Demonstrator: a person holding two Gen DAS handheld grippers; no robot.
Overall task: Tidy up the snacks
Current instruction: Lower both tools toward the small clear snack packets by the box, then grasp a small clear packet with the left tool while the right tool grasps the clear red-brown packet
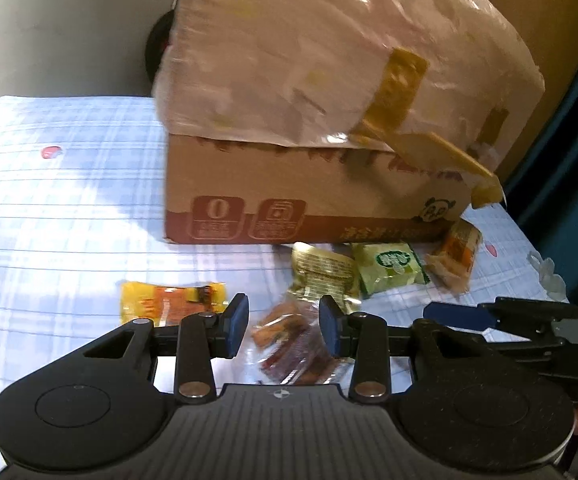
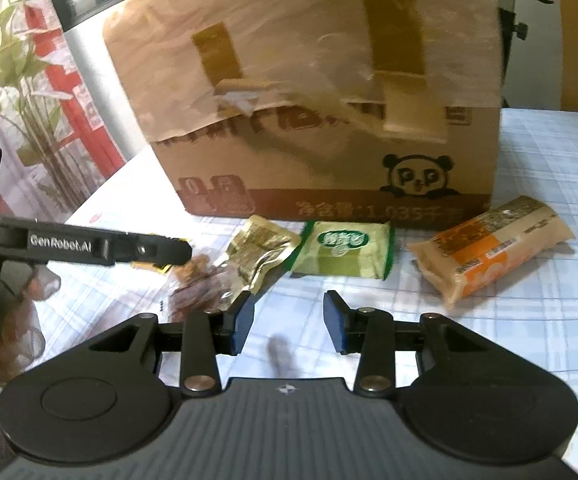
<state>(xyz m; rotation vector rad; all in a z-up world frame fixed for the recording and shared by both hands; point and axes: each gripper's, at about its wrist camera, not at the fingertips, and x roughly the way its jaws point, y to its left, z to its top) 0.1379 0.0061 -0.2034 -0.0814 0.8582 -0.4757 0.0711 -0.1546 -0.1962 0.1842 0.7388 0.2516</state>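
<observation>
Snacks are lying in a loose row on the counter (image 1: 49, 240), which is wearing a blue and white checked cloth. They are sitting right in front of a big brown cardboard box (image 1: 289, 184). The clear packet of red-brown snack pieces (image 1: 293, 344) is lying closest to the left claw (image 1: 283, 320). In the left wrist view it is showing in the gap between the two blue pads, but it is lying a bit below them, and the pads are not squeezing it. The left claw is standing apart with nothing held.

A yellow and orange flat packet (image 1: 169, 300) is lying just to the left of that claw. A crinkly gold-green packet (image 2: 257, 256) is touching the clear packet on its far side. Next to it a square light green packet (image 2: 345, 250) is lying flat, close to the box. Further right, a long pale and orange packet (image 2: 489, 248) is lying tilted, with one end near the corner of the box.

The right claw (image 2: 289, 312) is hanging over bare cloth, near the green packet. Its pads are apart too, and nothing is between them.

The box is standing upright with pale crinkled paper and strips of brown tape hanging over its top. A little panda face is showing on its side.

A person's hand (image 2: 5, 320) is holding the left claw's handle. A leafy green plant (image 2: 17, 60) is standing behind it.
</observation>
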